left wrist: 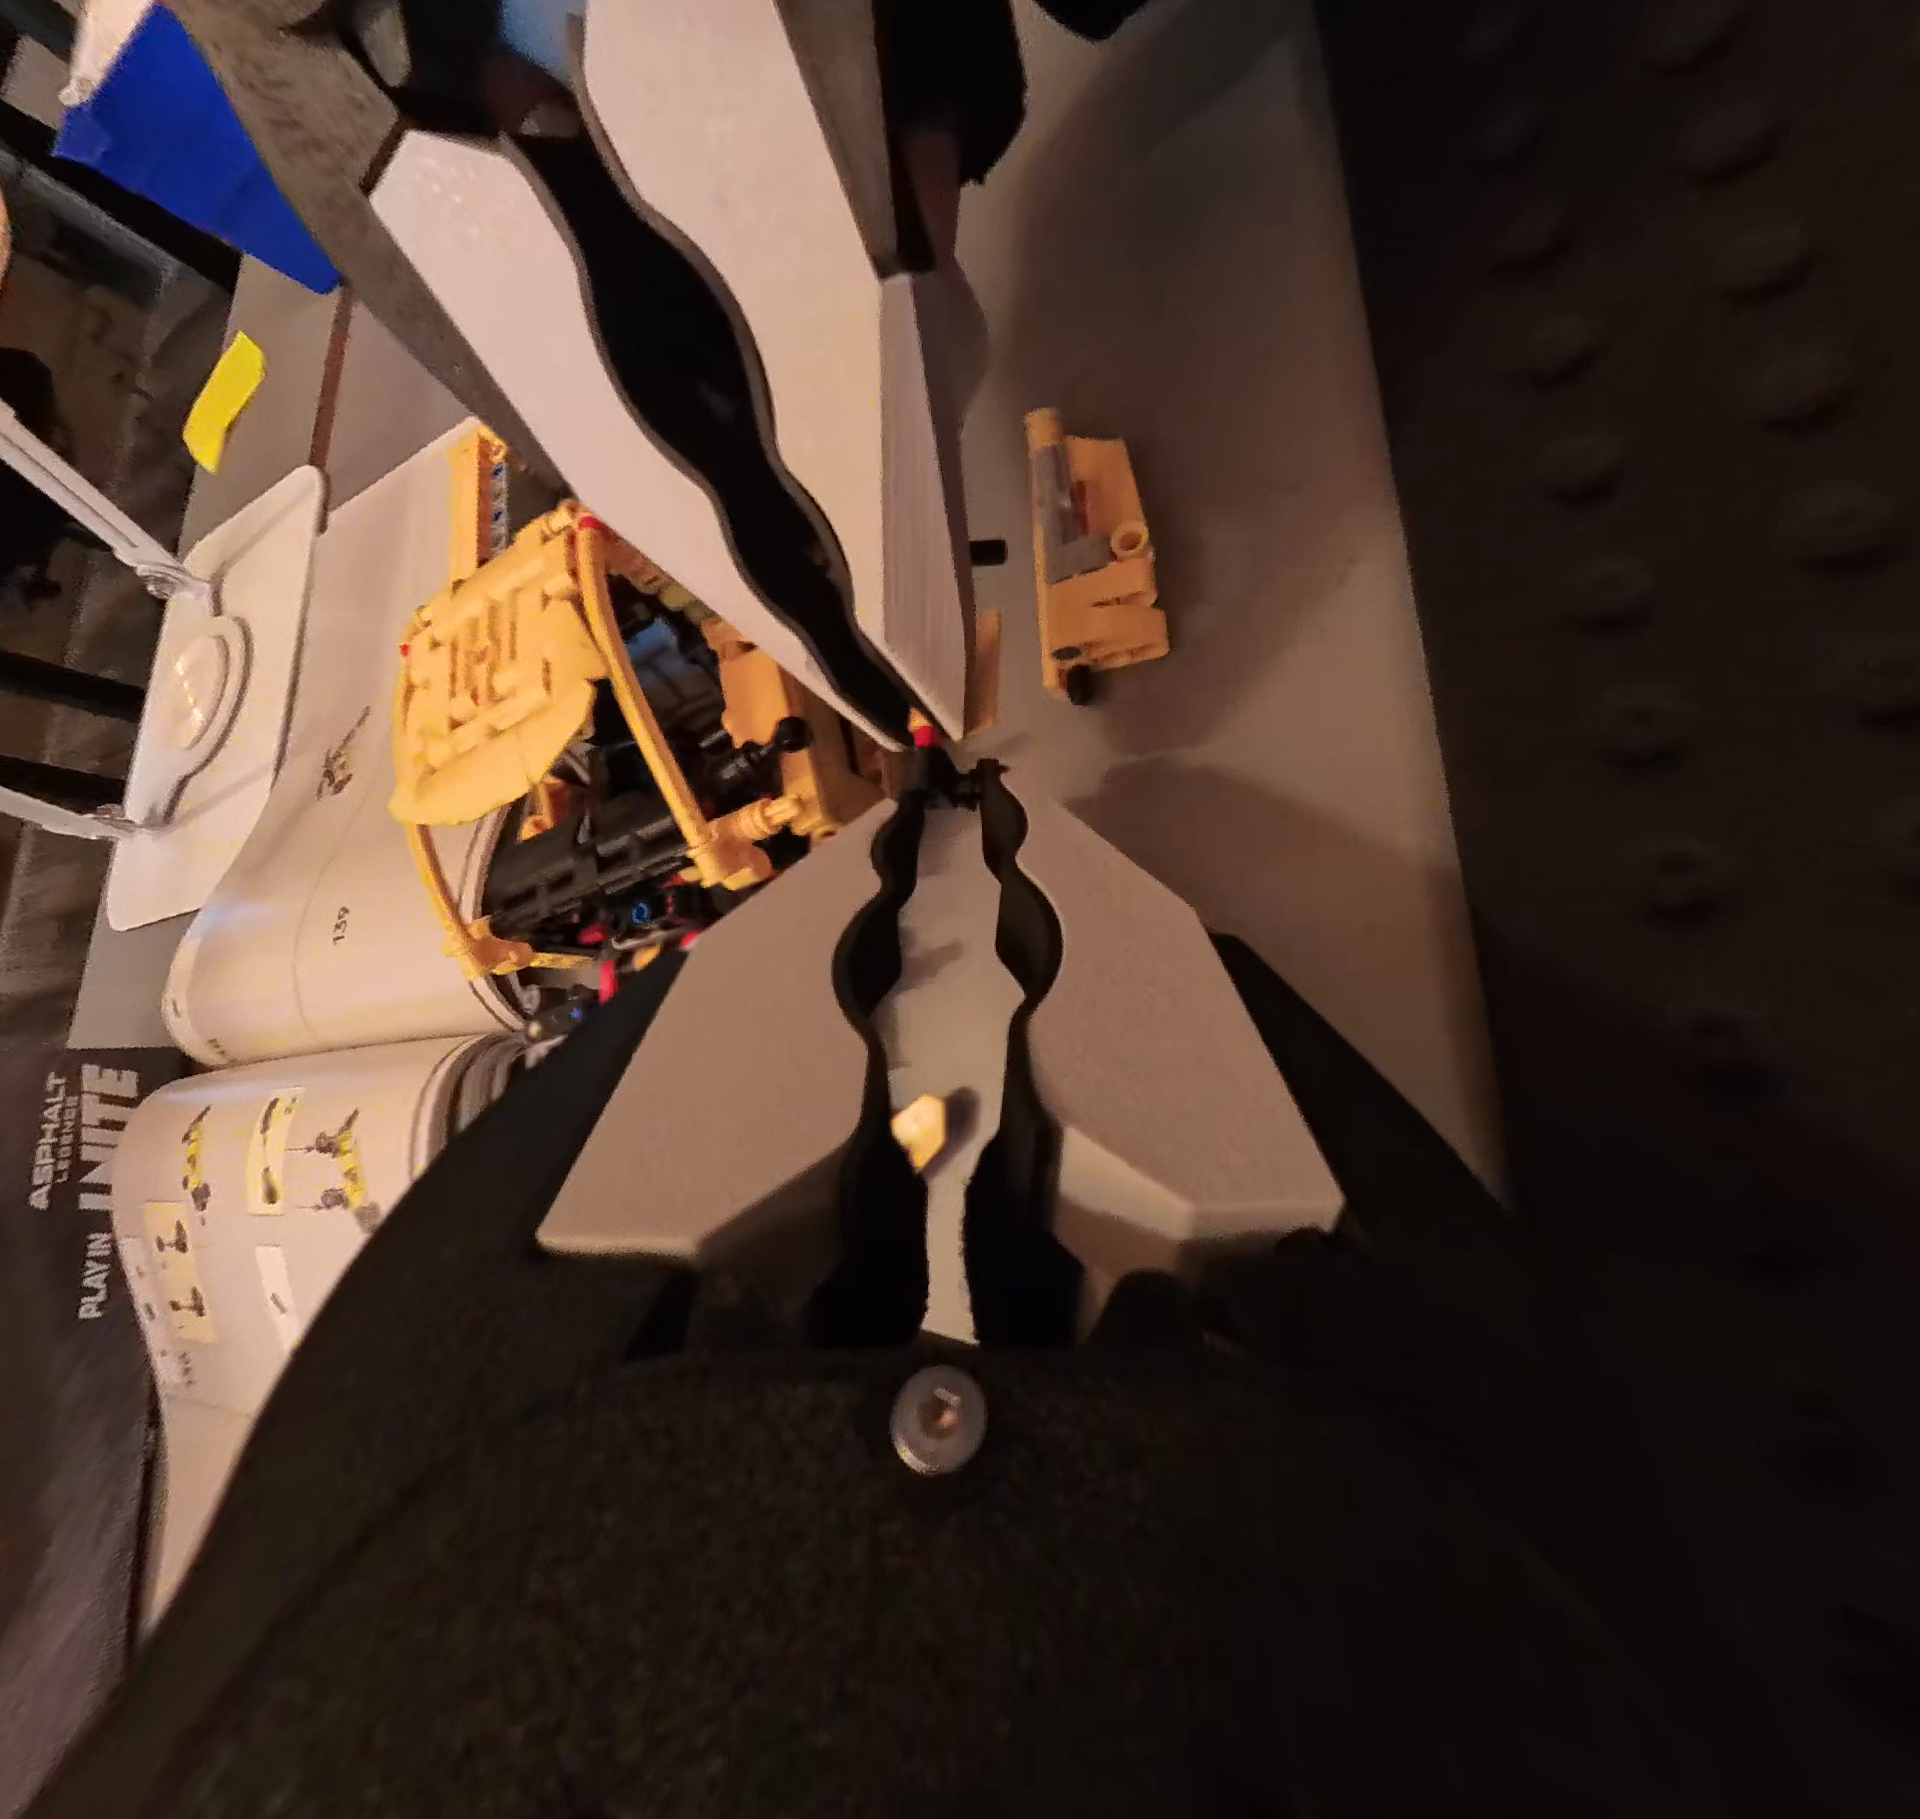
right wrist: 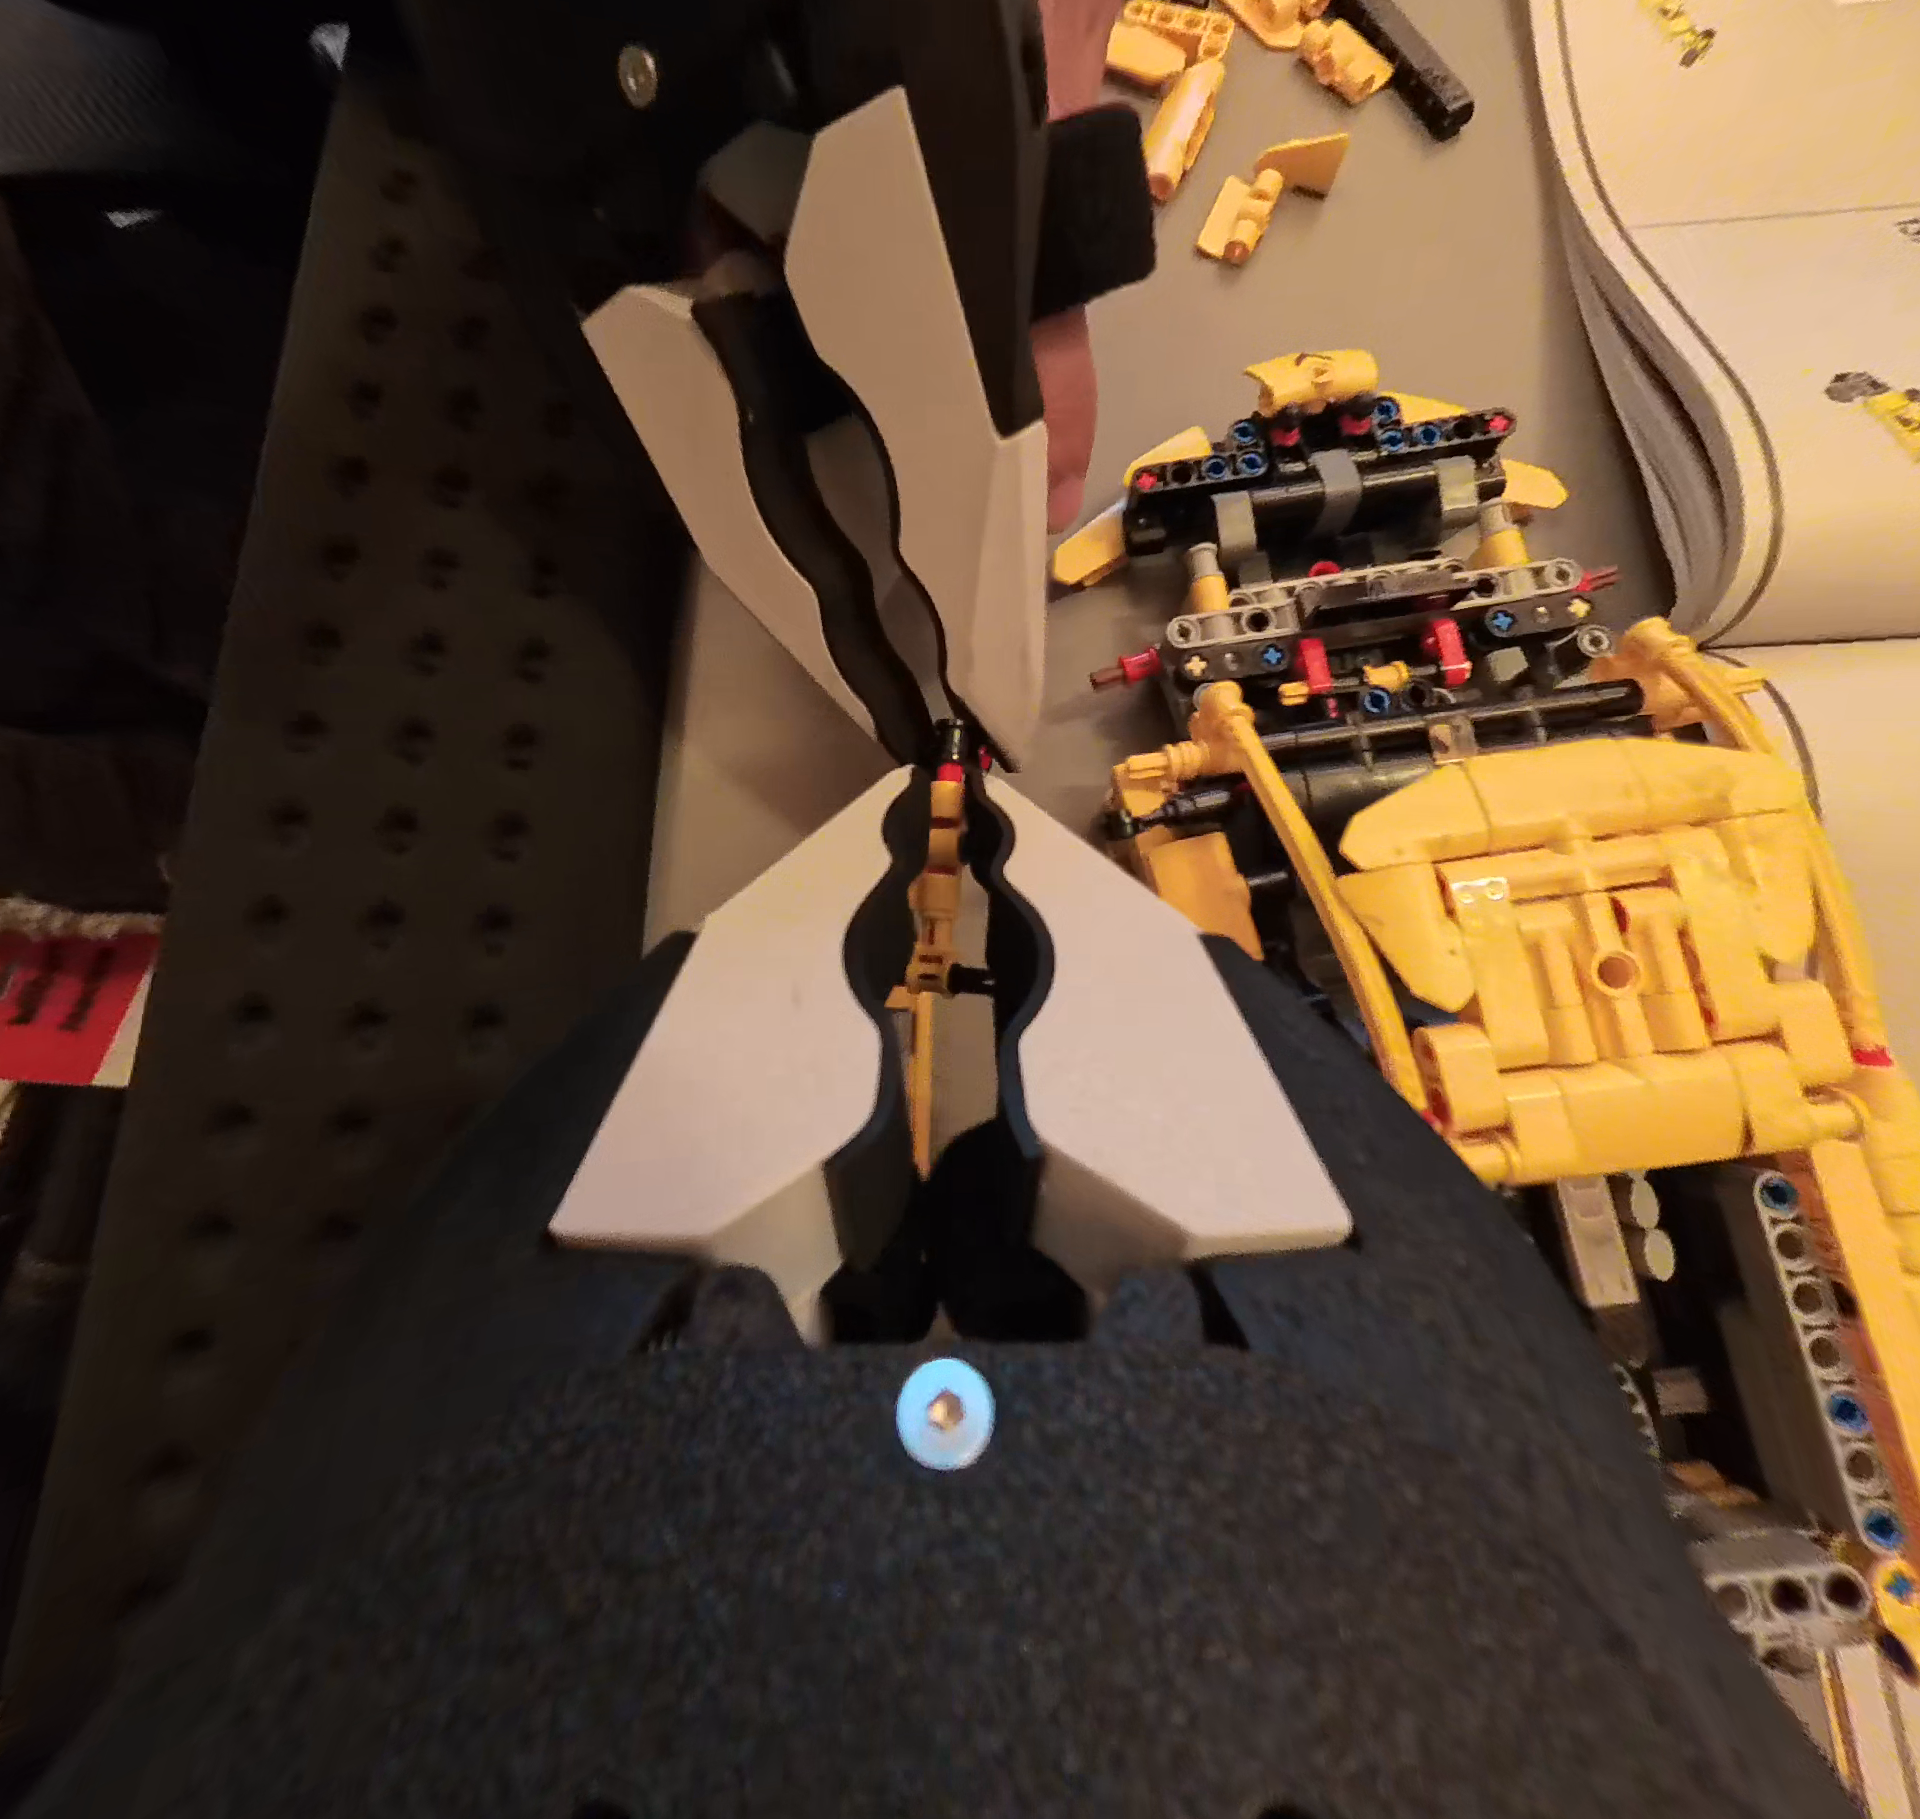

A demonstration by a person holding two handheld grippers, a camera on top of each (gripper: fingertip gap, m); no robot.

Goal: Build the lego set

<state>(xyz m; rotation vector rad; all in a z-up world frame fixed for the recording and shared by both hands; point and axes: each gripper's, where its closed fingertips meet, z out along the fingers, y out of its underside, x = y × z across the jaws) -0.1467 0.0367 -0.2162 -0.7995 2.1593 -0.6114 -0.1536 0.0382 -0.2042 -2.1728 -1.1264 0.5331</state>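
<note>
Grey-fingered right claw (right wrist: 951, 803) clamped on yellow strut (right wrist: 940, 896), tip-to-tip with left claw (left wrist: 951, 782) pinching its black pin (left wrist: 940, 787).

Left wrist view looks down along its own fingers, very close, at the table (left wrist: 1226, 481); lego model (left wrist: 582, 730) sits left of centre, open manual (left wrist: 312, 938) lower left. Right wrist view faces the opposite hand-held gripper tip-to-tip, model (right wrist: 1507, 886) at right, manual (right wrist: 1766, 211) upper right. Both views share model, manual, and the meeting fingertips at frame centre.
</note>
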